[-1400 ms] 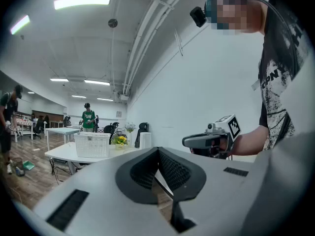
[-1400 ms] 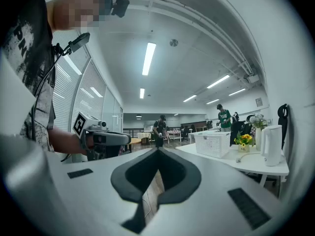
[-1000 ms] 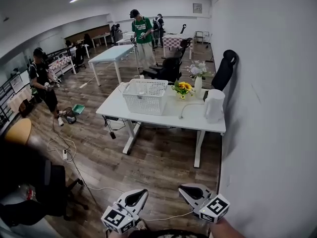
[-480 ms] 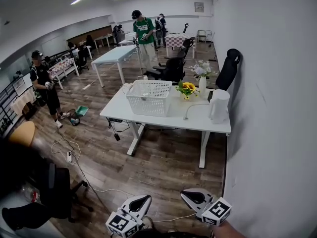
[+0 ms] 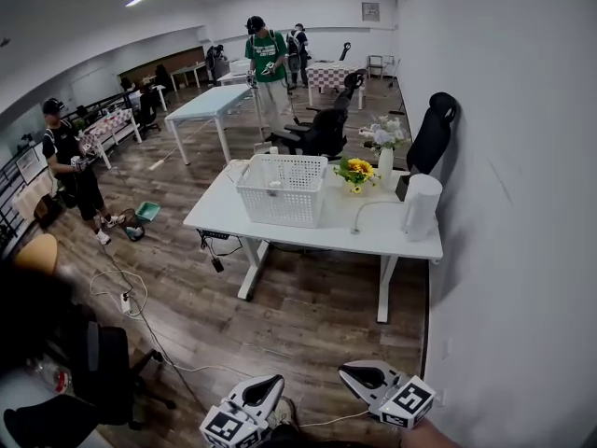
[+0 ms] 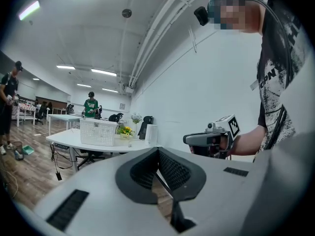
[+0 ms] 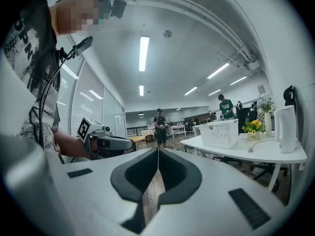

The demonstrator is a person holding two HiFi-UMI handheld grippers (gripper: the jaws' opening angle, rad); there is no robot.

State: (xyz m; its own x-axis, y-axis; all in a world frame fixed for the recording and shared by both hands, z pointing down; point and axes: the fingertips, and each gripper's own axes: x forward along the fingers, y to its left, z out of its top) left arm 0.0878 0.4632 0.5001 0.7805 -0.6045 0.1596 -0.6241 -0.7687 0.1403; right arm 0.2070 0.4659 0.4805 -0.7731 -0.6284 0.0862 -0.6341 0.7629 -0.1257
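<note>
I hold both grippers low and close to my body, over the wooden floor (image 5: 308, 315), well short of the white table (image 5: 280, 230). In the head view the left gripper (image 5: 273, 381) and the right gripper (image 5: 346, 371) point forward side by side. Each has its jaws closed tip to tip with nothing between them. The left gripper (image 6: 158, 149) sees the right one's body (image 6: 211, 139) beside it. The right gripper (image 7: 158, 149) sees the left one's body (image 7: 106, 142). A white mesh basket (image 5: 283, 188), yellow flowers (image 5: 355, 170) and a white jug (image 5: 422, 206) stand on the table.
A cable (image 5: 140, 315) trails across the floor at left near a dark chair (image 5: 93, 362). A black office chair (image 5: 322, 131) stands behind the table. The white wall (image 5: 522, 203) runs along the right. People stand farther back, one in green (image 5: 266, 63), one in black (image 5: 67, 166).
Both grippers stay shut and side by side. The head view has shifted back a little, so the table sits slightly farther off. The person in black at left has moved.
</note>
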